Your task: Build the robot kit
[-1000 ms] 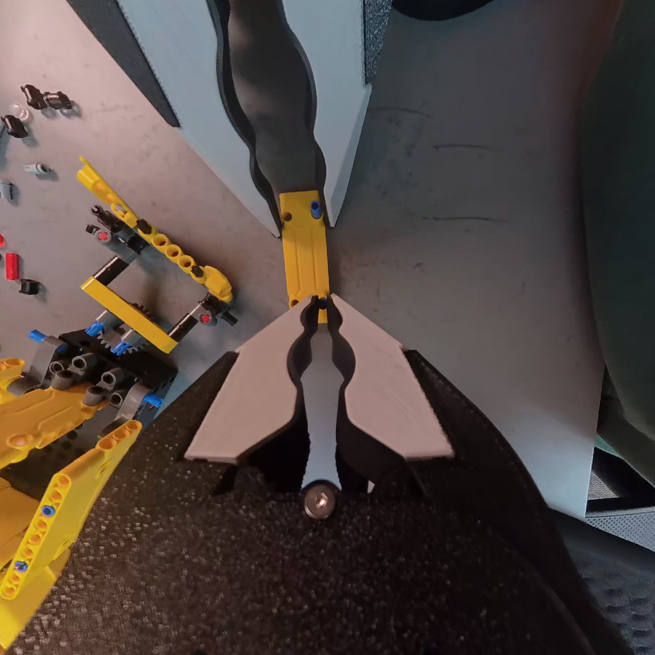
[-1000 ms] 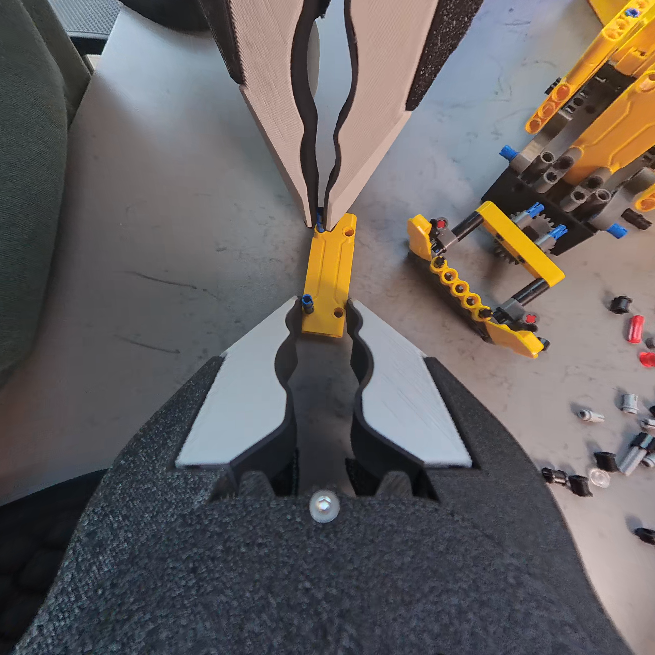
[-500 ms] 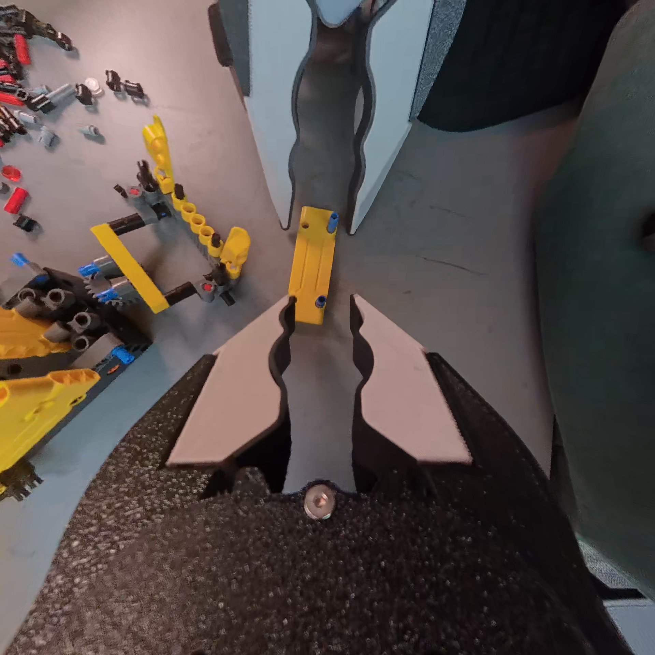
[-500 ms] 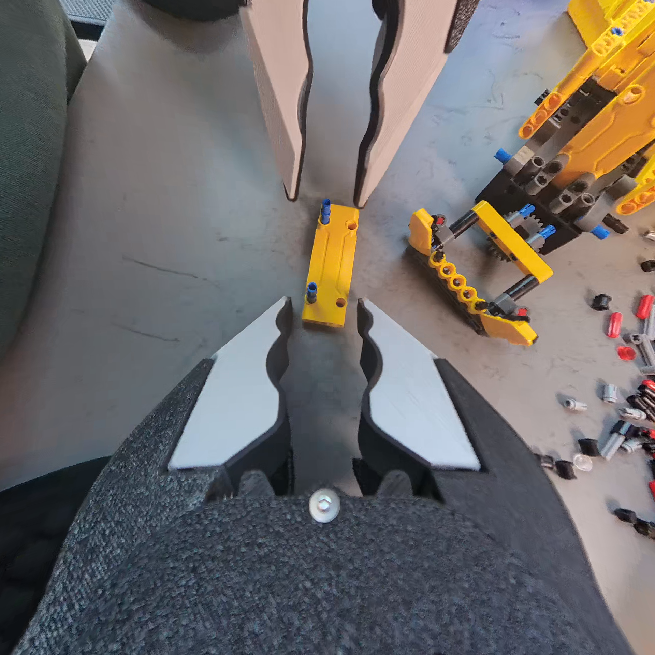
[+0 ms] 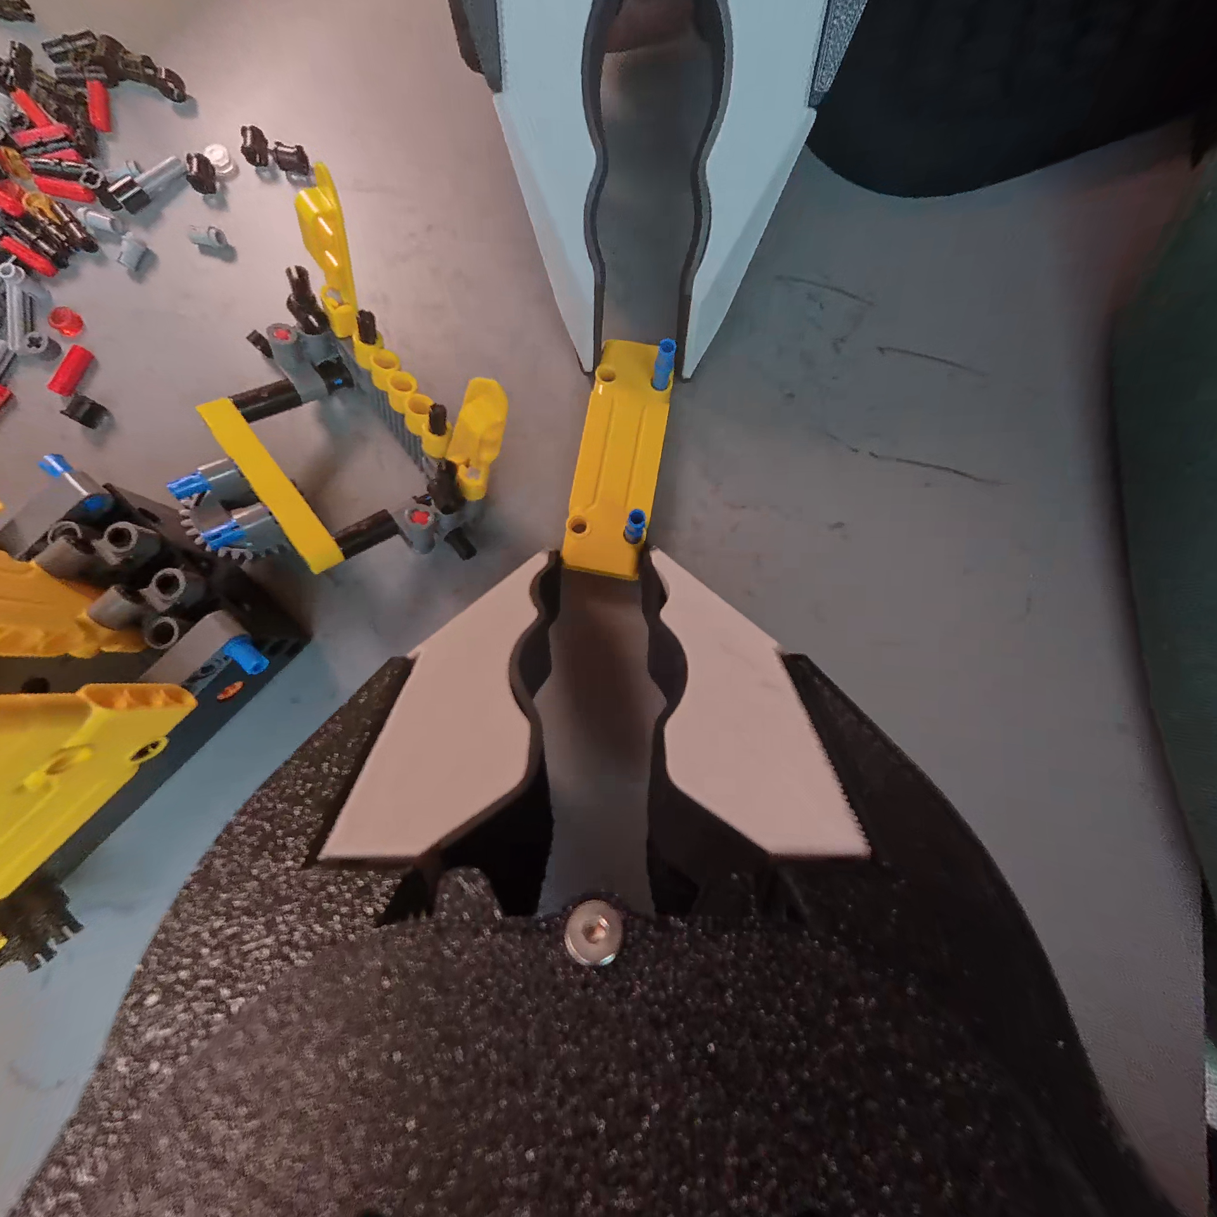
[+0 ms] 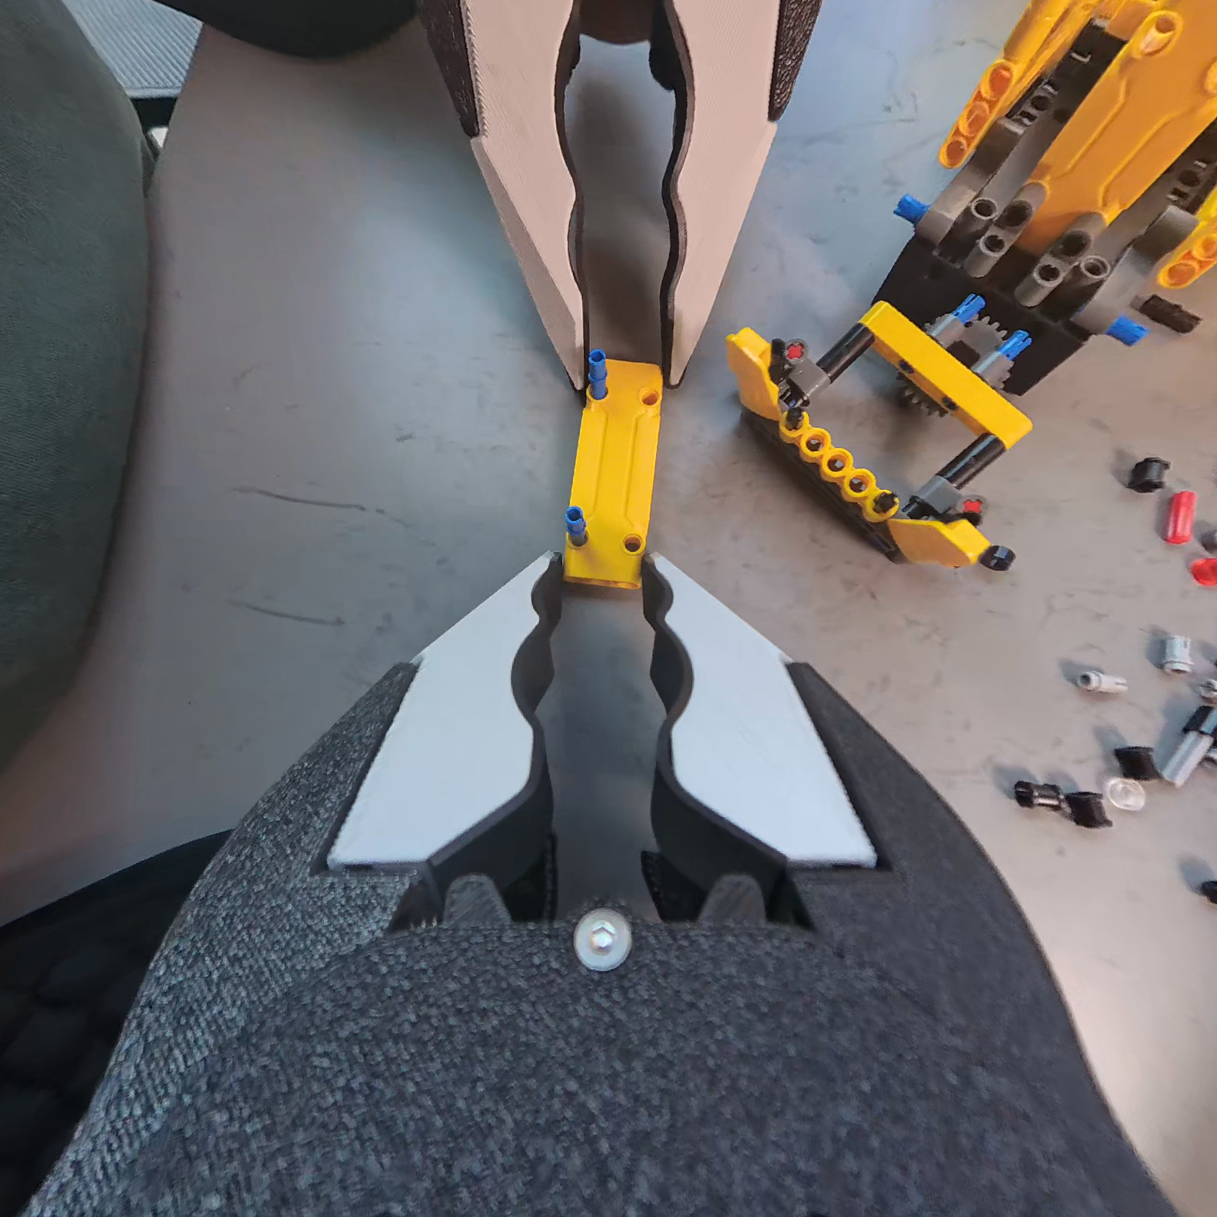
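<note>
A flat yellow panel [image 5: 619, 461] [image 6: 616, 467] lies on the grey table [image 5: 889, 560] with two blue pins standing in it, one at each end [image 5: 664, 359] [image 5: 634, 523]. My left gripper [image 5: 599, 556] has its jaws closed against the sides of the panel's near end. My right gripper [image 6: 600, 560] grips the opposite end the same way. Each gripper shows in the other's view at the far end of the panel: the right one in the left wrist view [image 5: 635, 372], the left one in the right wrist view [image 6: 625, 385].
A small yellow frame assembly with a gear [image 5: 369, 421] [image 6: 876, 441] lies beside the panel. A larger yellow and black model [image 5: 85, 632] [image 6: 1086, 164] stands behind it. Loose red, black and grey small parts [image 5: 59, 164] [image 6: 1152, 724] are scattered nearby. Dark green fabric [image 6: 59, 395] borders the table's edge. The grippers' ends are close to 6 cm from one another.
A second ago the left gripper was pinched on a blue pin. Both then opened and backed off. Now both have moved in again and narrowed onto the panel's ends.
</note>
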Demonstrator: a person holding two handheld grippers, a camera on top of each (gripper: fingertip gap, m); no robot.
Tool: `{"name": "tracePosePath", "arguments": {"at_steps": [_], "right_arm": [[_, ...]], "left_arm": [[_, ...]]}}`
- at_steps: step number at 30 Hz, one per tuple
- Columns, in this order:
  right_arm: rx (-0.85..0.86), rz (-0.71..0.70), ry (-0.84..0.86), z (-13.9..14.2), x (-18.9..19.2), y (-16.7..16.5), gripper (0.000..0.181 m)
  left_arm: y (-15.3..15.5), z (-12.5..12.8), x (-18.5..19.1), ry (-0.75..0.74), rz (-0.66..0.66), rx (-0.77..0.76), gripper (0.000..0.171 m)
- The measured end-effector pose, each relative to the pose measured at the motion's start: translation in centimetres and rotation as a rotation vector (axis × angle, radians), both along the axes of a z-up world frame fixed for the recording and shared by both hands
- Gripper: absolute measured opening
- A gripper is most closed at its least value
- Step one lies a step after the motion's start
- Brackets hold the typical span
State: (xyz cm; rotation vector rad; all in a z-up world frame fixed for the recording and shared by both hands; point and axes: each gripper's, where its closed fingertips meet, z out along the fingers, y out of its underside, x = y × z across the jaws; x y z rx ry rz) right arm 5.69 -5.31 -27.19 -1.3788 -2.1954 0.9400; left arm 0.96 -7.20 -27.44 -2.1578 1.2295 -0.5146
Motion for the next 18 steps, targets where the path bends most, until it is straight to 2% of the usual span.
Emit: {"name": "tracePosePath", "arguments": {"at_steps": [3, 8, 13, 18], "right_arm": [[-0.013, -0.002, 0.012, 0.1, 0.3, 0.0, 0.023], [-0.046, -0.012, 0.080, 0.9, 0.2, 0.0, 0.023], [0.118, 0.027, 0.199, 1.8, -0.3, 0.0, 0.028], [0.301, 0.052, 0.288, 2.4, -0.7, 0.2, 0.028]], "left_arm": [[0.0, 0.3, 0.3, -0.099, 0.037, -0.076, 0.023], [-0.5, 1.5, 0.6, -0.326, 0.125, -0.327, 0.023], [-0.8, 1.8, 0.8, -0.451, 0.187, -0.494, 0.023], [-0.7, 2.0, 0.7, -0.509, 0.223, -0.565, 0.023]]}}
